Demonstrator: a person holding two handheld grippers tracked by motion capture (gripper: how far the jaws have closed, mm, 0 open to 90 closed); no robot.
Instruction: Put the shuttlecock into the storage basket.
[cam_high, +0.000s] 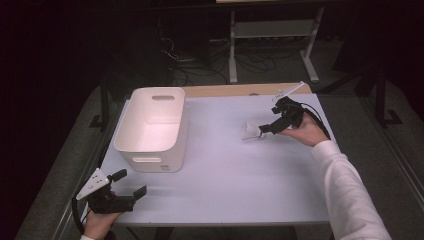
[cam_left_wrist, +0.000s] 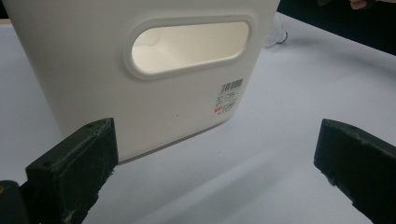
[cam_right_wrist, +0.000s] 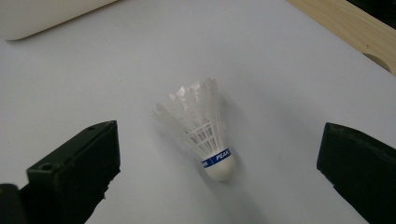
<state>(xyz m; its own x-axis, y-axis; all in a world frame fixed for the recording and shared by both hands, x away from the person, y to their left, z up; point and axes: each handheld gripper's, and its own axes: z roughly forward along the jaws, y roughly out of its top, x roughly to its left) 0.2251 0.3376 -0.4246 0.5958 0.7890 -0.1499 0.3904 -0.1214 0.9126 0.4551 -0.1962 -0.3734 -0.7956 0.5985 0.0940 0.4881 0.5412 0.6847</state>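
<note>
The shuttlecock (cam_right_wrist: 205, 135) bears "PEAK" on its blue band; the bin's (cam_left_wrist: 140, 107) barcode label is probably illegible.

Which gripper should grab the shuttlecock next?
Right. The right gripper has its jaws open on either side of the shuttlecock, which lies on the table. The left gripper sits open at the near edge, facing the white bin.

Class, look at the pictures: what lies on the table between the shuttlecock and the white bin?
Nothing: in the high view the stretch of table between the shuttlecock and the bin is bare.
</note>
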